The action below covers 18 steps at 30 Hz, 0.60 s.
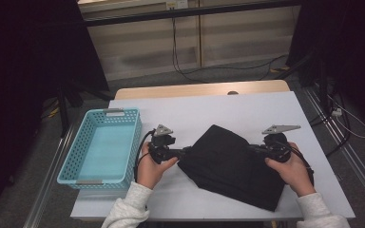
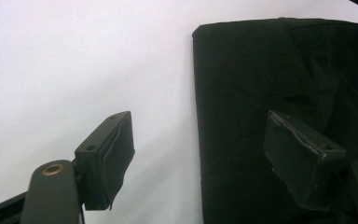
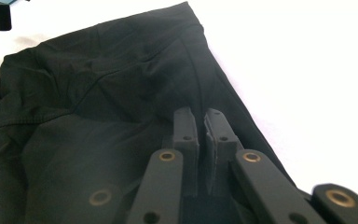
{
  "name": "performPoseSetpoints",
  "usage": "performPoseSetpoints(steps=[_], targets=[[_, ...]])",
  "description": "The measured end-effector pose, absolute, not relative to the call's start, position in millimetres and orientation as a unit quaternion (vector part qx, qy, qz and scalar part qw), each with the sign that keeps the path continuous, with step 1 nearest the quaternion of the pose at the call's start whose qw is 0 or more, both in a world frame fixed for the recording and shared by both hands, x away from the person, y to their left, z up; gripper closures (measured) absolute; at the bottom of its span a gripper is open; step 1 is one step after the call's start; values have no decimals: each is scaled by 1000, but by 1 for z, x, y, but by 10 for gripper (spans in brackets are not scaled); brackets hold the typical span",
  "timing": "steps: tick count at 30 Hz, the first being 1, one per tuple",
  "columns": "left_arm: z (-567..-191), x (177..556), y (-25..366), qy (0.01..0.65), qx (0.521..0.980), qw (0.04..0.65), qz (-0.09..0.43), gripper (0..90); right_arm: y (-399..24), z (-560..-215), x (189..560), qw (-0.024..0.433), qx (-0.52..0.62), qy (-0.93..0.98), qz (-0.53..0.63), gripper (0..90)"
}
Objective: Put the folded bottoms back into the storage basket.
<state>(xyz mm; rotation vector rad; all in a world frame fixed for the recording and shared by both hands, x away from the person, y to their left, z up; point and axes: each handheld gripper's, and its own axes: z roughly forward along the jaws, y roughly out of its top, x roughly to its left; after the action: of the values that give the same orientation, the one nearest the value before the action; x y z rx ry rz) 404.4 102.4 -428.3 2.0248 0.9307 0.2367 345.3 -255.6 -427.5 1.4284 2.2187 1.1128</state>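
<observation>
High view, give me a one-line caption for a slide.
Two hand-held grippers work a folded black garment on a white table, left gripper open, right gripper shut, beside a turquoise basket.

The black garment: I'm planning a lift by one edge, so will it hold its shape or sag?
The black garment will probably sag: its creases and soft folds suggest limp fabric. Likely light, since it lies thin on the table. The right gripper, pinching a fold, suggests it bunches rather than slips.

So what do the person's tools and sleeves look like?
Each tool, left and right, is black, with two flat black jaws on arms with brass-coloured rivets. A grey three-cornered plate sits on top, and a black cable trails off. The sleeves are light grey.
</observation>
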Motion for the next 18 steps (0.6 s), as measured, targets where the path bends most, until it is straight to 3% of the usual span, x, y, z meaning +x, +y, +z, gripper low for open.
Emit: performPoseSetpoints(steps=[18], targets=[[-429,405,102,368,820,429,90,190,-269,-427,332,143,496,762,390,850]])
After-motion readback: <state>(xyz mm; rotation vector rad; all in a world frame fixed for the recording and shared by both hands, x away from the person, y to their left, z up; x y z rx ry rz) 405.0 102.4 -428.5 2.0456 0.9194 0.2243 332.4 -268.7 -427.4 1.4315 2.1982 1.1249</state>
